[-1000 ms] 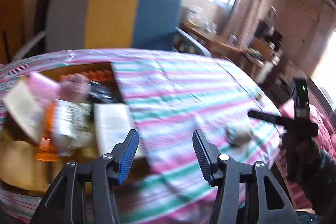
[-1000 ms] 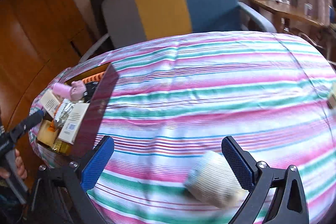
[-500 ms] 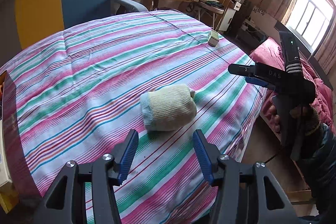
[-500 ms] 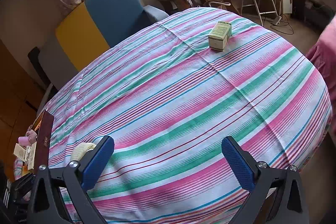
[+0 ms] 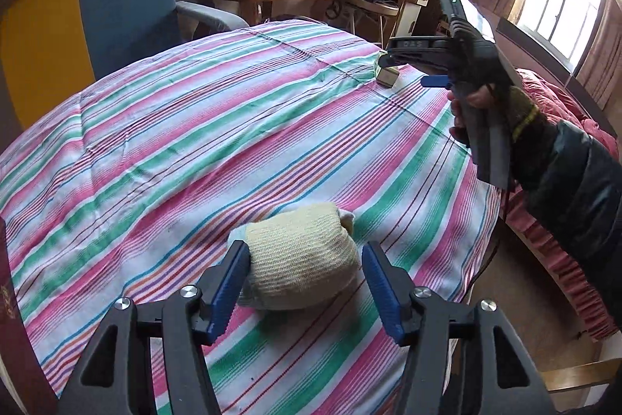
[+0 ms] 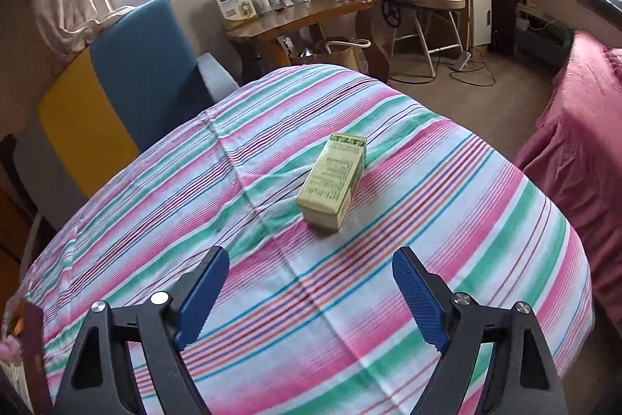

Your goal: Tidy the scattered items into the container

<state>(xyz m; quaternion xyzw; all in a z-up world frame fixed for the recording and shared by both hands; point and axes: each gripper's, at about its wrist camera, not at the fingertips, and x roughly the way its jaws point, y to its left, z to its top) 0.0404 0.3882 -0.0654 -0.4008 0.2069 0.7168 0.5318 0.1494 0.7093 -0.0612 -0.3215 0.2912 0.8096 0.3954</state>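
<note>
Tidying half done, as we judge it: two items lie loose on the striped table (image 5: 194,111), and the container shows only as a dark red edge (image 6: 33,345) at the table's left rim; what it already holds we cannot tell from here. We see the rolled sock (image 5: 301,255), a cream knit bundle with a paler cuff, sitting near the table's front edge between the pads of the left gripper (image 5: 305,288); its jaws have just been opening and stand spread, one pad close to the knit, neither plainly pressing. We see the green-and-yellow carton (image 6: 334,181) lying flat on its side toward the table's far right; the right gripper (image 6: 311,298) hangs short of it, jaws just closing yet spread and empty. Both pickups, we reckon, remain.
</note>
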